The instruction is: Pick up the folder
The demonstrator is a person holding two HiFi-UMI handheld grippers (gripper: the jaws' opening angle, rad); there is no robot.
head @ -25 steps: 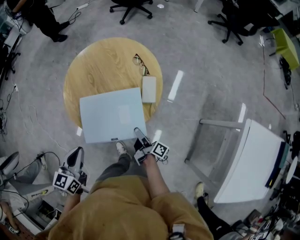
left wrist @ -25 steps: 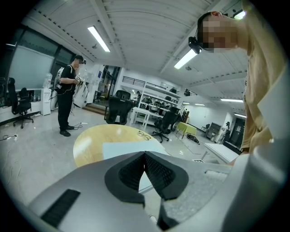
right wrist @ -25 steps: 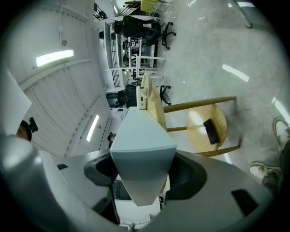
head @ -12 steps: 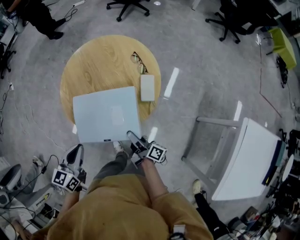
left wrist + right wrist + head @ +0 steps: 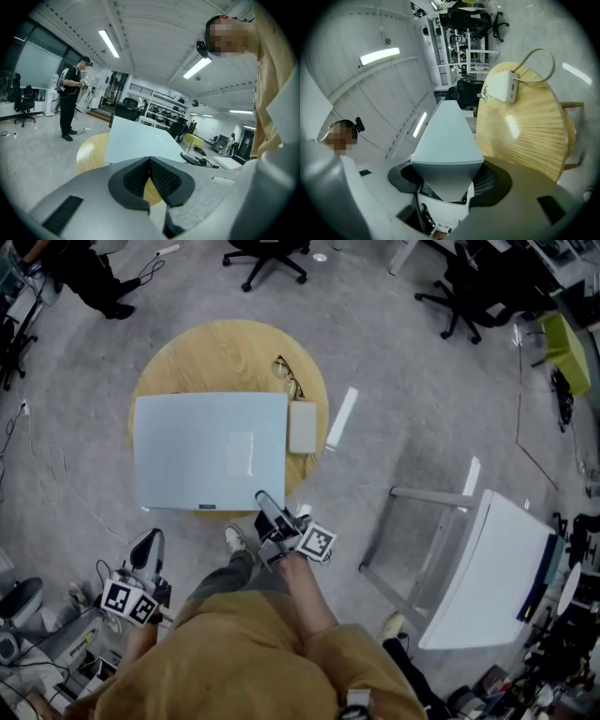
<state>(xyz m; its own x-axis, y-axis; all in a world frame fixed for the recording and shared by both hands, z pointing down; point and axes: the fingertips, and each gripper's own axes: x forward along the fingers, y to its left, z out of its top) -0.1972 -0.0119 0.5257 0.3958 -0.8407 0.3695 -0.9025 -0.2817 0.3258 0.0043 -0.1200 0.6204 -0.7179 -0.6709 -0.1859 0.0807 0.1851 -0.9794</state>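
The folder (image 5: 211, 451) is a large pale blue-grey sheet held flat above the round wooden table (image 5: 216, 348), covering its near half. My right gripper (image 5: 267, 505) is shut on the folder's near right corner. In the right gripper view the folder (image 5: 447, 136) runs out from between the jaws of the gripper (image 5: 447, 176), clear of the table (image 5: 525, 136). My left gripper (image 5: 148, 547) hangs low at the left beside the person's leg, shut and empty. The left gripper view shows that gripper (image 5: 150, 161) with its pads together and the raised folder (image 5: 140, 140) beyond them.
A white box (image 5: 302, 427) with a cable and a pair of glasses (image 5: 287, 376) lie on the table's right side. A tilted white desk (image 5: 487, 568) stands at the right, office chairs (image 5: 267, 259) at the back. A person (image 5: 70, 98) stands far off.
The folder has come up off the table with my right gripper and now looks larger and squarer, shifted up and to the left. The left gripper has barely moved.
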